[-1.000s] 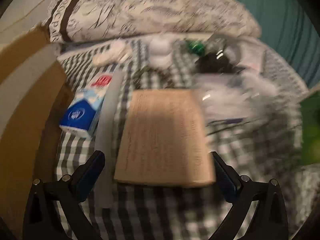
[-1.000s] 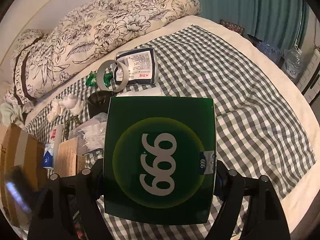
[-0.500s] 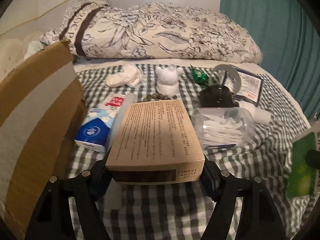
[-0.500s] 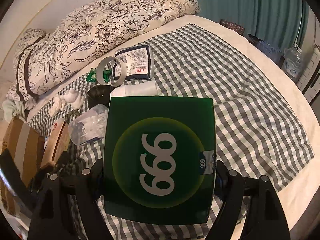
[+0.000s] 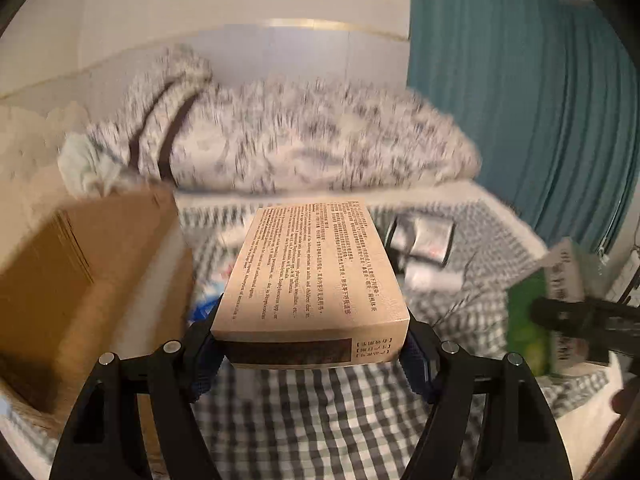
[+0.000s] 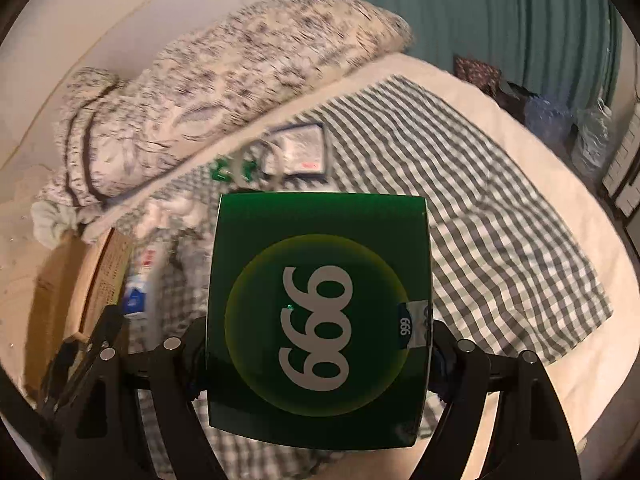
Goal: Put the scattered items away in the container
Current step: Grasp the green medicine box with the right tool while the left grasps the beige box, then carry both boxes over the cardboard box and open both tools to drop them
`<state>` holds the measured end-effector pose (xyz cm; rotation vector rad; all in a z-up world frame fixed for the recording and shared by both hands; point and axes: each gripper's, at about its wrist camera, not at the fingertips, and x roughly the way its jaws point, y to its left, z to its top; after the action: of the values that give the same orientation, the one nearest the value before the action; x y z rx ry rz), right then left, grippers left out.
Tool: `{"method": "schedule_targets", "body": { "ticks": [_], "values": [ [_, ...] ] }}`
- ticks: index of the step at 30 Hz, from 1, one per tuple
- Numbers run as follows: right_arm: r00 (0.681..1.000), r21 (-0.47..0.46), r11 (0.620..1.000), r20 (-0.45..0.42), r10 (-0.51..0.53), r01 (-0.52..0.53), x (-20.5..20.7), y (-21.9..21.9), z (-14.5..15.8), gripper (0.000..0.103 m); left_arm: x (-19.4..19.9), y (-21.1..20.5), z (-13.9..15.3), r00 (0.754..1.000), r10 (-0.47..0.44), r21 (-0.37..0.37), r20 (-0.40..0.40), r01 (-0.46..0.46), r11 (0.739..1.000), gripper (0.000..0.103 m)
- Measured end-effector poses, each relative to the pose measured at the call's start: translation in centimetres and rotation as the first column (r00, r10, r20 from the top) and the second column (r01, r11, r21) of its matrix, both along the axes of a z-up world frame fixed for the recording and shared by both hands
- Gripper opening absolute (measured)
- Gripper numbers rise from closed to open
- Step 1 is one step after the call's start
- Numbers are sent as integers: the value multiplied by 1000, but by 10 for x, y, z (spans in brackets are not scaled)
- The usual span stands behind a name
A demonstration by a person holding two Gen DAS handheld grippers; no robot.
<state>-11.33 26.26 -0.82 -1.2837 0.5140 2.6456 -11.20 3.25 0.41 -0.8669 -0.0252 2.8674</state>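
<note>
While the left gripper (image 5: 314, 350) clamps the tan box (image 5: 316, 276), its jaws tight, the right gripper (image 6: 318, 354) clamps the green box (image 6: 320, 312); both ride above the bed (image 6: 500, 216). Next, I'd guess: across and over the cardboard container (image 5: 80, 280), then release.

Left gripper (image 5: 314, 346) clamped on a tan printed box (image 5: 316, 272), one pad against each long side, box raised clear of the checked bedspread (image 5: 312, 412). At left, a brown cardboard carton (image 5: 80, 280), standing on the bed. Behind, blurred, a floral pillow (image 5: 300, 140) along a pale headboard (image 5: 280, 52); teal curtain (image 5: 520, 100) to the right. At the right edge, the right gripper (image 5: 576, 318) on a green box (image 5: 528, 324). Small packets past the tan box, too blurred to name.
</note>
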Motion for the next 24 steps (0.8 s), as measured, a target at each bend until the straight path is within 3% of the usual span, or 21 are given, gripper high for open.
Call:
{"method": "schedule_targets", "body": {
  "ticks": [5, 9, 16, 24],
  "values": [
    [991, -1, 995, -90, 95, -96, 3, -49, 56, 80, 14, -38, 65, 997, 38, -6, -64, -39, 999, 76],
    [969, -25, 980, -155, 190, -197, 0, -104, 91, 80, 18, -81, 85, 992, 112, -58, -63, -116, 992, 76],
    [913, -29, 930, -203, 355, -367, -6, -201, 111, 80, 26, -163, 78, 970, 242, -93, -23, -243, 966, 76],
    [863, -26, 875, -183, 471, -484, -16, -277, 102, 80, 22, -229, 55, 939, 344, -106, 23, -340, 935, 76]
  ]
}}
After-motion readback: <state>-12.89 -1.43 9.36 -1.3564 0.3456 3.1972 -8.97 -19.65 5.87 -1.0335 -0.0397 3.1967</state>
